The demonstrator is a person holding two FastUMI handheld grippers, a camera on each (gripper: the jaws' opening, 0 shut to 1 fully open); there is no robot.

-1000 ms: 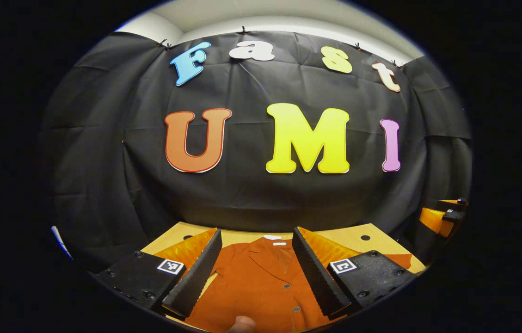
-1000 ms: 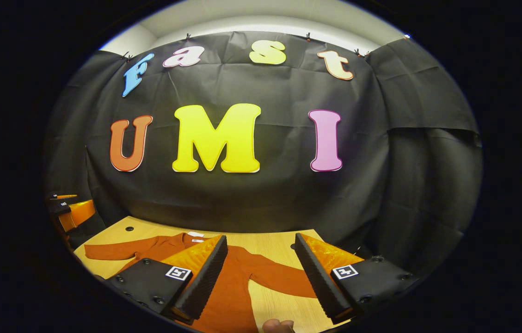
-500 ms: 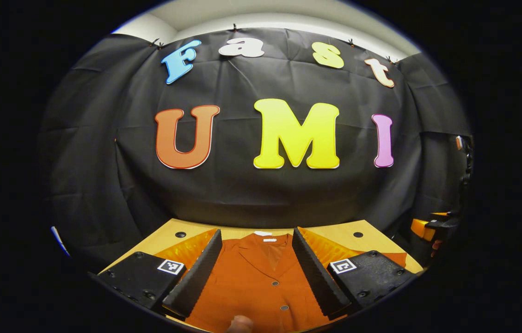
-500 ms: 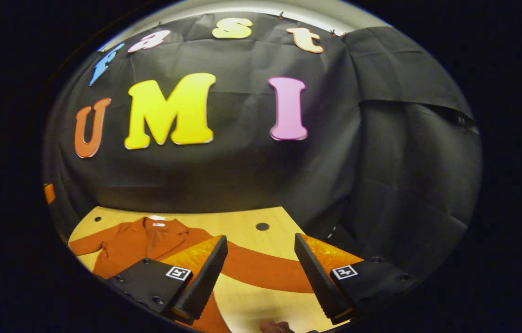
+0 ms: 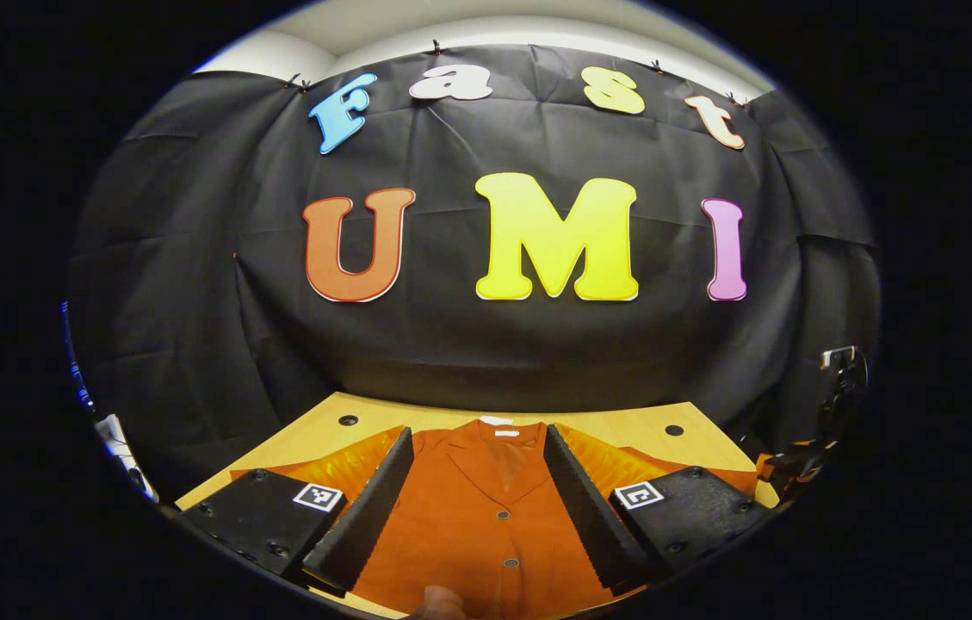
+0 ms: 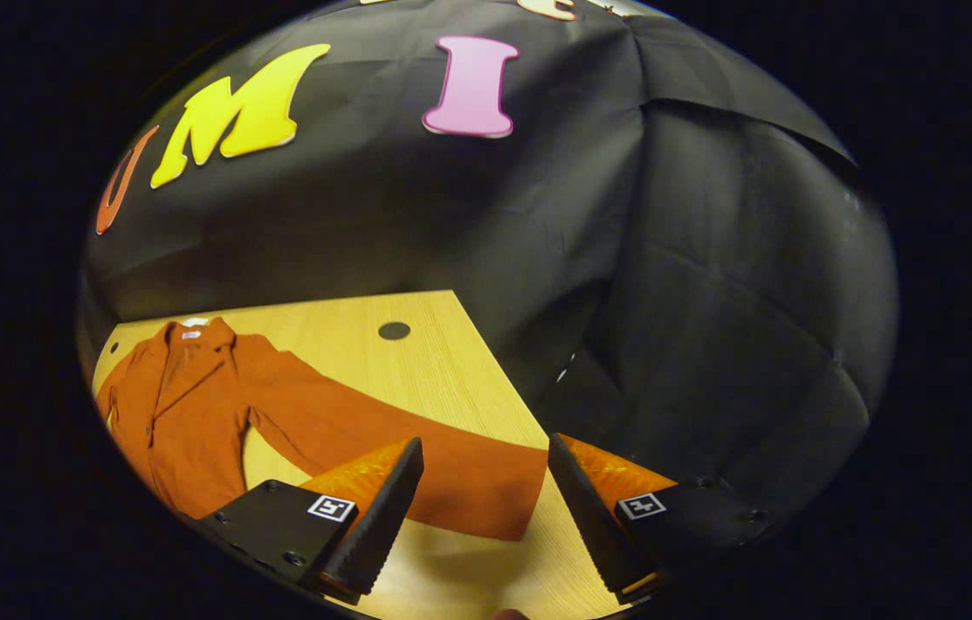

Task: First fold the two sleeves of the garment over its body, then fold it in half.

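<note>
So your right gripper [image 6: 486, 508] is wide open w/ nothing between the fingers, and it's hanging just above the cuff end of the right sleeve [image 6: 417, 456], which lies flat and stretched out across the table [image 6: 442, 362]. A sec ago that view looked mostly at the booth wall w/ the shirt low in frame; now it's tipped down and swung out to the right, so the cuff sits right between the fingers. That reads as you lining up for the first sleeve grab, not yet made.

Your left gripper [image 5: 477, 508] is also spread wide, holding nothing, hovering over the front of the shirt [image 5: 477, 508] approx. on the button line. Its view has barely shifted over the last sec, just a bit more table showing, so it's basically parked. Collar is at the far side, near the wall. In the right gripper view the other sleeve looks still out to the side, though it's small at the edge.

Neither sleeve is folded over the body yet, so you're at step one. Next prob. wants a drop onto the cuff and a clean pinch of both cloth layers before carrying it across.
</note>
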